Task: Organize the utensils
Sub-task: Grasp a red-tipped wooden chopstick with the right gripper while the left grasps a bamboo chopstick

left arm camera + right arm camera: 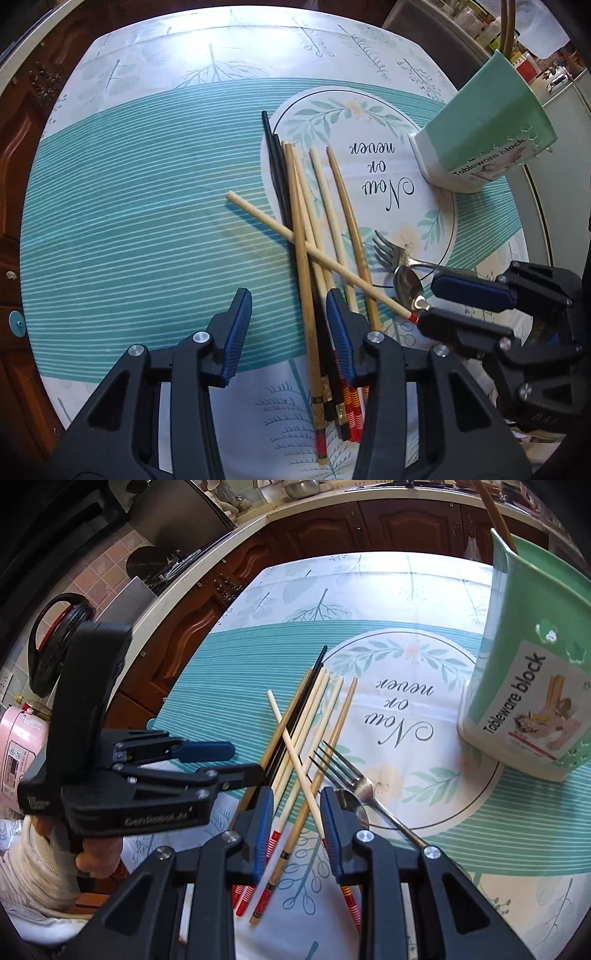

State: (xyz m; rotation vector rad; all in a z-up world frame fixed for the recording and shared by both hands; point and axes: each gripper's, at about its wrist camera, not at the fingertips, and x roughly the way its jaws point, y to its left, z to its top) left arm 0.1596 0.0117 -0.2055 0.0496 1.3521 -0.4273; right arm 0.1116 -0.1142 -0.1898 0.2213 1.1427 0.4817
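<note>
left tool (290,314) released over chopsticks (306,236) heap on surface (129,229); right tool (297,814) released, straddling pale chopstick (295,753); fork (343,771), spoon (352,806) beside; green holder (532,686) far right.

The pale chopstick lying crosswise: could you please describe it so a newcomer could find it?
Start at the green holder, then go to the chopstick pile beside the fork. One pale chopstick lies diagonally across the others, which run roughly parallel.

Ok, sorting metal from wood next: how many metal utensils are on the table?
2. A silver metal fork lies at the round placemat's near edge; a silver metal spoon lies beside it, partly under the right gripper's finger. More could hide beneath it.
</note>
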